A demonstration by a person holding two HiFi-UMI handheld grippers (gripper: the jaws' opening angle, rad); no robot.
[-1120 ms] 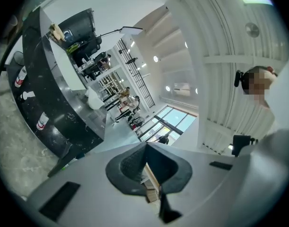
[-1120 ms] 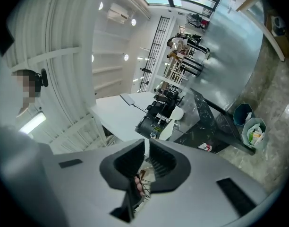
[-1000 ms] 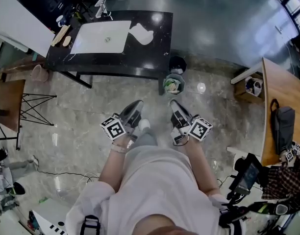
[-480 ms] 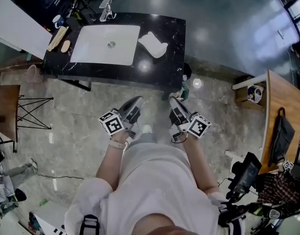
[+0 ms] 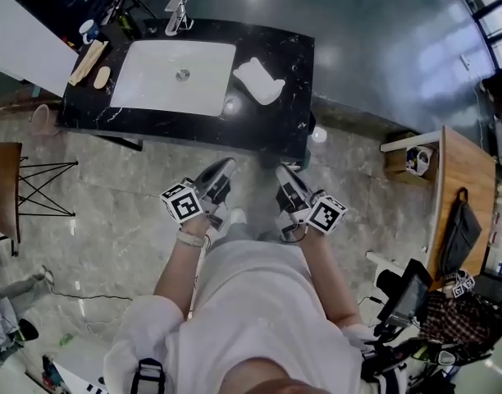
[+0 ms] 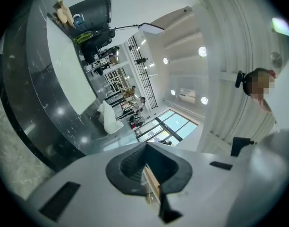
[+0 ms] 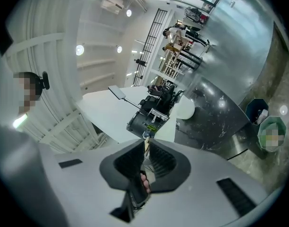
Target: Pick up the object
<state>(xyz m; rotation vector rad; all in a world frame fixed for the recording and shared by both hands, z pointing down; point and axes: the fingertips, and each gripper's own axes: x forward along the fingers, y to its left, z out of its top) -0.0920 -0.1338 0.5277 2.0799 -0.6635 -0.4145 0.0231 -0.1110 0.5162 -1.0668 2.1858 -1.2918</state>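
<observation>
A white moulded object (image 5: pixel 258 80) lies on the black counter (image 5: pixel 284 121), just right of the white sink basin (image 5: pixel 173 76). It also shows in the left gripper view as a white object (image 6: pixel 108 117) and in the right gripper view as a white object (image 7: pixel 185 109). My left gripper (image 5: pixel 222 169) and right gripper (image 5: pixel 282 174) are held level side by side over the stone floor, short of the counter's near edge. Both point toward it. The left gripper (image 6: pixel 146 150) has its jaws together with nothing in them, and so does the right gripper (image 7: pixel 145 148).
A faucet (image 5: pixel 176 13), a cup (image 5: pixel 87 31) and wooden brushes (image 5: pixel 87 61) sit at the counter's back and left. A green-lined bin (image 7: pixel 272 132) and a dark bin (image 7: pixel 256 110) stand by the counter's right end. A wooden desk (image 5: pixel 466 171) carries a black bag (image 5: pixel 449 238).
The person has walked toward the counter, which now sits closer and more centred in the head view. Both grippers moved forward with the person and stayed shut.
</observation>
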